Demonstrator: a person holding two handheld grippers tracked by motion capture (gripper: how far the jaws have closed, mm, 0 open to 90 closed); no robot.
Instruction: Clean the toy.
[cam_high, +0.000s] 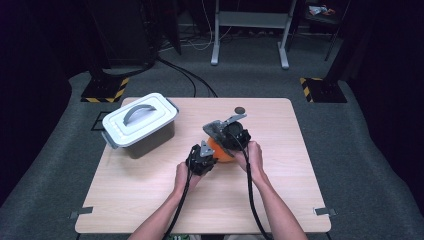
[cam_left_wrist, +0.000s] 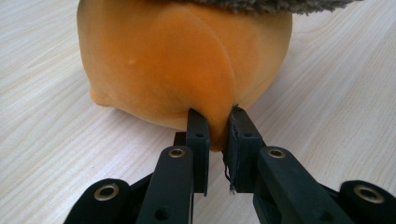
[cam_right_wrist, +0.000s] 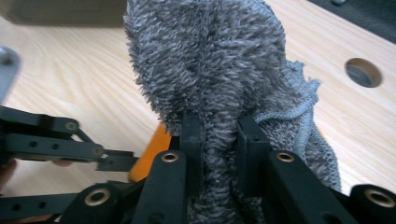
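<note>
An orange soft rounded object (cam_high: 223, 151) lies on the wooden table (cam_high: 280, 165), near its middle. In the left gripper view, my left gripper (cam_left_wrist: 218, 114) is shut on a fold of the orange object (cam_left_wrist: 182, 60) at its near lower edge. A grey fluffy cloth (cam_right_wrist: 210, 51) is bunched upright, with my right gripper (cam_right_wrist: 219, 119) shut on it. The cloth (cam_left_wrist: 261, 4) rests over the top of the orange object. From above, my left gripper (cam_high: 211, 156) sits at the object's left side and my right gripper (cam_high: 226, 140) is over it from behind.
A grey box with a white lid and handle (cam_high: 141, 123) stands at the table's back left. A round hole (cam_high: 240, 110) pierces the tabletop just behind the grippers. Dark floor with cables and stand legs lies beyond the far edge.
</note>
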